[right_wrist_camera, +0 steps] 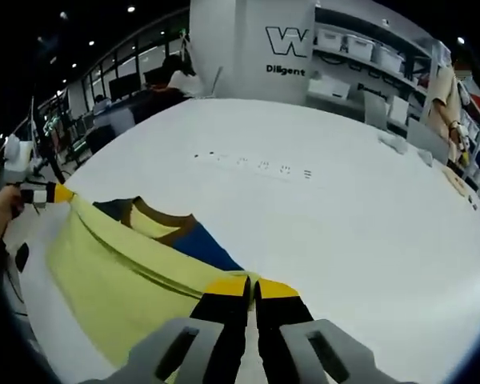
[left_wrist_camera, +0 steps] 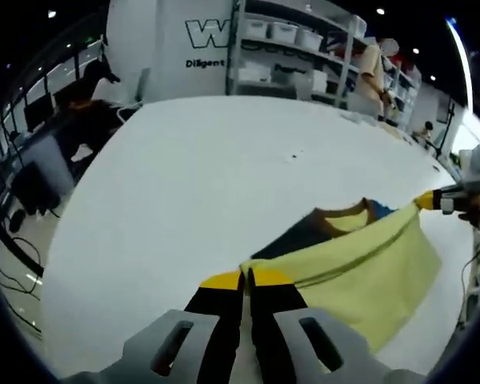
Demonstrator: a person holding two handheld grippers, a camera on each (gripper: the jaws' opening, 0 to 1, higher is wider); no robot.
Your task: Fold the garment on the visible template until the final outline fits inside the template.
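Two claws, left claw (left_wrist_camera: pixel 246 278) and right claw (right_wrist_camera: pixel 251 284), pinch the garment's (right_wrist_camera: pixel 112 264) taut hem, seemingly lifted; table (right_wrist_camera: pixel 344 216) beyond lies bare.

white table (left_wrist_camera: pixel 184 184), yellow garment (left_wrist_camera: pixel 368 264) on it

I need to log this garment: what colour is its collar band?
Brown, on the yellow-and-blue garment; the collar band shows best in the right gripper view.
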